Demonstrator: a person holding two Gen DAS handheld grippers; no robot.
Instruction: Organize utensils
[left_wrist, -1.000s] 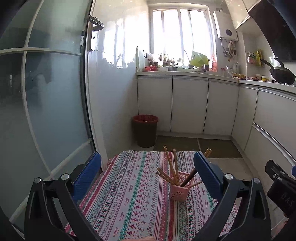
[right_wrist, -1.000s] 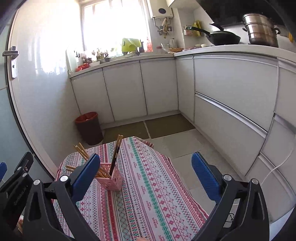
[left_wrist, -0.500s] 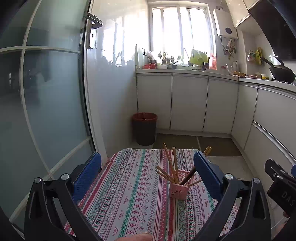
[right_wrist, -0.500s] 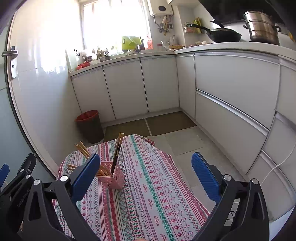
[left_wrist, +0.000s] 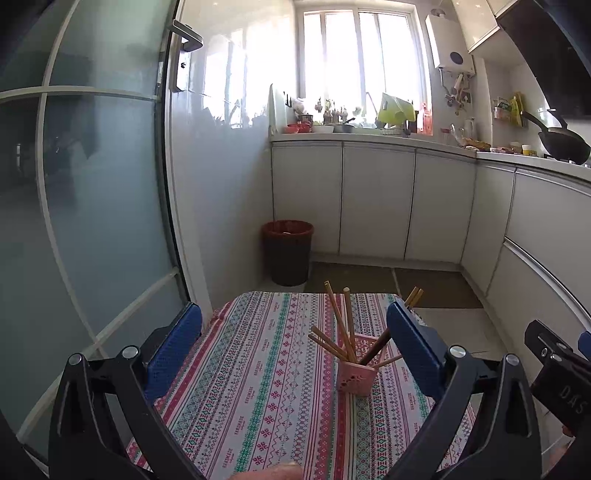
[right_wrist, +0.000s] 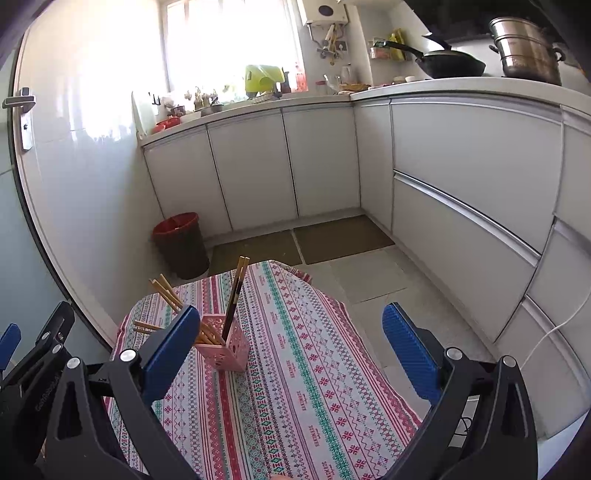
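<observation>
Chopsticks (left_wrist: 341, 325) stand splayed in pink holder (left_wrist: 356, 373) on desk (left_wrist: 258, 387), ahead-right of left tool (left_wrist: 291, 349), ahead-left of right tool (right_wrist: 291, 343). Both tools released, empty. Risk: a finger clipping the leaning sticks could tip the light holder.

Your pink holder (left_wrist: 356, 376) stands on a red, green and white patterned tablecloth (left_wrist: 266, 387). Beyond the tablecloth you see a red-rimmed brown bin (left_wrist: 287, 253).
</observation>
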